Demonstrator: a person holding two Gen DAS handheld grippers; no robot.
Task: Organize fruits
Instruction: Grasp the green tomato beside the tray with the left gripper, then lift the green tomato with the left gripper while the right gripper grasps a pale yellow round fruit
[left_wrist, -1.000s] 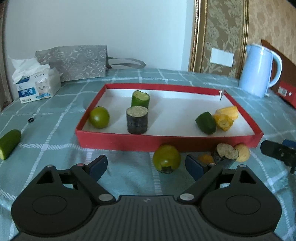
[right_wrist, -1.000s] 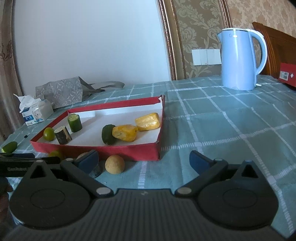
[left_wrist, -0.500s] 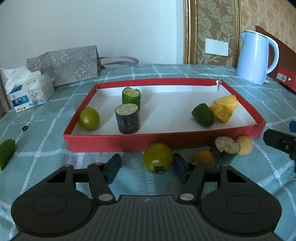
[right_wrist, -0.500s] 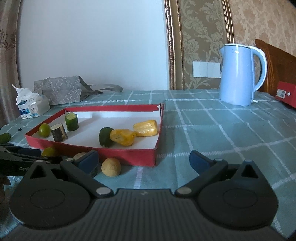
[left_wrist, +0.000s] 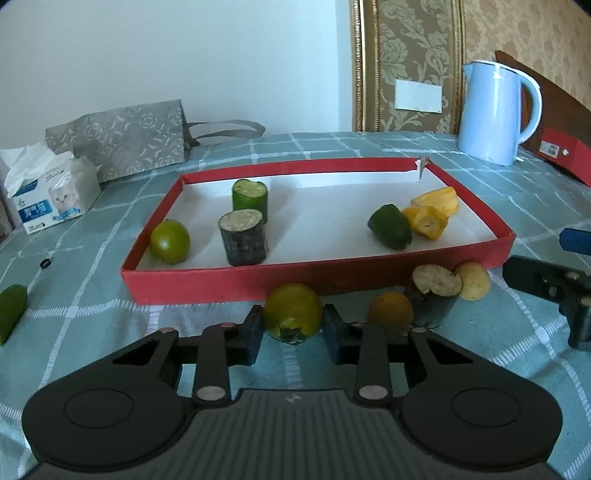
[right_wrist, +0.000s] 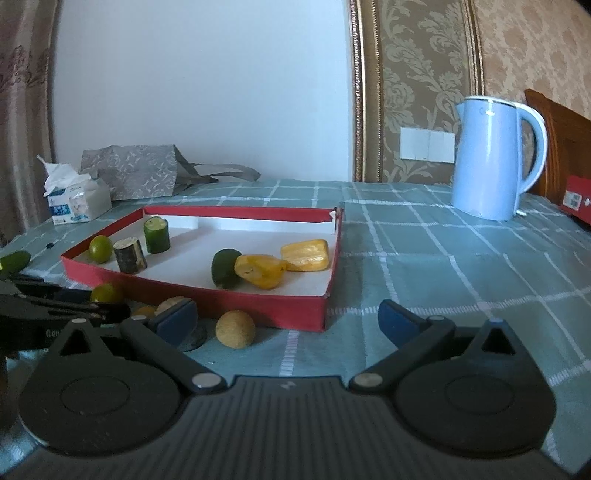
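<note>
While your left gripper (left_wrist: 292, 328) sits low on the checked tablecloth (left_wrist: 92, 306), its two blue pads have a green tomato (left_wrist: 293, 310) between them, pressed to both sides of the fruit, just in front of the near wall of the red tray (left_wrist: 221, 284). Right of that tomato you have a small orange fruit (left_wrist: 390, 309), a dark cut stub (left_wrist: 436, 286) and a pale yellow ball (left_wrist: 474, 280), all on the cloth against the tray's near wall. Inside the tray sit a green round fruit (left_wrist: 170, 241), a dark cylinder (left_wrist: 243, 236), a green cucumber piece (left_wrist: 249, 199), a dark green pepper (left_wrist: 389, 226) and two yellow pieces (left_wrist: 430, 214). A cucumber end (left_wrist: 11, 312) lies on the cloth far left, near a tissue box (left_wrist: 48, 195); a blue kettle (left_wrist: 495, 110) stands at the far right. From your right wrist view, your right gripper (right_wrist: 286, 319) is spread wide and holds nothing, hovering near the tray's corner; the pale yellow ball (right_wrist: 235, 328) lies just beside its left pad. The green tomato (right_wrist: 106, 293) shows at the left, with the black frame of your left gripper (right_wrist: 55, 306) around it.
</note>
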